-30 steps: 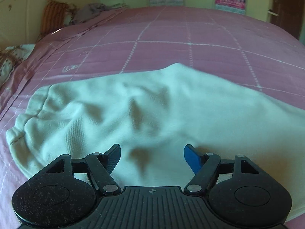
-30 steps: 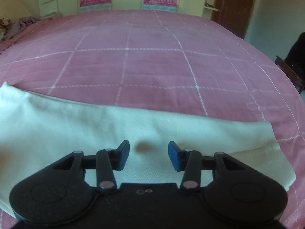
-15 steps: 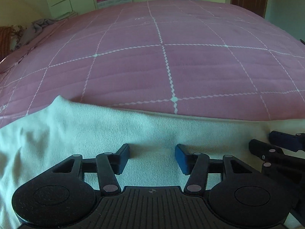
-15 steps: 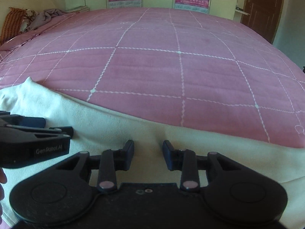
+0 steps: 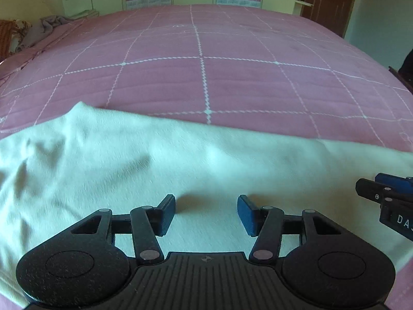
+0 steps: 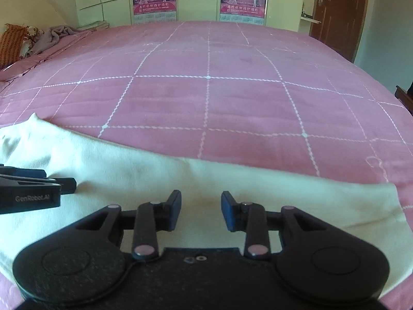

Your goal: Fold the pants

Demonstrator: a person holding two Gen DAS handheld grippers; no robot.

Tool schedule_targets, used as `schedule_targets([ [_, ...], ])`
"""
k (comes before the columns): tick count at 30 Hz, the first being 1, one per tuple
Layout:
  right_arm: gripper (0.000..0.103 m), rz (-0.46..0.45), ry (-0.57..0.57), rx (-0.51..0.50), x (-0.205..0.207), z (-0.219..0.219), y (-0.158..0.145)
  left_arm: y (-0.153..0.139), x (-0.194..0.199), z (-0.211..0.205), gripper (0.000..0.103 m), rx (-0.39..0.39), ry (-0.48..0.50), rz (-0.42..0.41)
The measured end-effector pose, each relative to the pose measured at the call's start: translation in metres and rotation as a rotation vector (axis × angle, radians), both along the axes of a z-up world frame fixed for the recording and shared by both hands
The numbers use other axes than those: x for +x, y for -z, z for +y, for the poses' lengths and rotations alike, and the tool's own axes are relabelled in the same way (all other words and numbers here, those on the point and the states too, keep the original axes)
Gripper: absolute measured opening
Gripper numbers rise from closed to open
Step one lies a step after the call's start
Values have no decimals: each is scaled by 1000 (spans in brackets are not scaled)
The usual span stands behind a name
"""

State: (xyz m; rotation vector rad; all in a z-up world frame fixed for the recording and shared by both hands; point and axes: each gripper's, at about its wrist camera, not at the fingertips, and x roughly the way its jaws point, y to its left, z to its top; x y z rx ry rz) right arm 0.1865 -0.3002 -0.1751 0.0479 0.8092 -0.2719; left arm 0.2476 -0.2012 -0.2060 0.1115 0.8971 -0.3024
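1. Change: half a second ago my left gripper [image 5: 206, 213] hung over the leg with the right gripper's tip just in view beside it. Now the left camera takes in more of the crumpled cloth on its left, and its fingers stand wider apart.
2. Change: a second ago the two grippers were well apart, one near the waistband, one near the hem. Now they sit side by side over the middle of the leg.
3. Meaning, as I judge it: I am settling on mid-leg grasp points, and no fold has begun.
4. Left gripper: jaws released, nothing between them, hovering just over the cloth.
5. Right gripper [image 6: 200, 213]: jaws released, empty, low over the leg, nearer the hem.
6. Item: pale cream cotton pants [image 5: 180, 160], lying flat across the near edge of the pink quilted bedspread with white stitched grid [image 5: 206, 77].
7. Condition: waist end rumpled with soft ridges, leg smooth, hem [image 6: 397, 206] square and flat.
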Motion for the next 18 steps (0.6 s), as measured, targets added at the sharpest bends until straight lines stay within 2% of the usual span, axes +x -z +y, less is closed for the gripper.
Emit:
schedule_targets([
  [3, 34, -5, 11, -30, -36, -9, 0, 4, -30, -4, 54, -10, 15, 10],
  [5, 35, 8, 24, -84, -58, -17, 3, 9, -43, -10, 54, 25, 27, -13],
  [8, 41, 36, 79, -93, -81, -43, 20, 11, -50, -13, 56, 69, 27, -29],
  [11, 40, 39, 144, -72, -90, -58, 11, -1, -56, -13, 56, 49, 6, -3],
  [14, 42, -11, 195, -32, -101, -66, -1, -7, -73, -25, 56, 44, 40, -10],
  [17, 42, 57, 185, -59, -100, -69, 13, -3, -82, -36, 56, 39, 29, 16],
  [18, 42, 53, 181, -61, -101, -69, 12, -1, -85, -39, 56, 47, 26, 15],
])
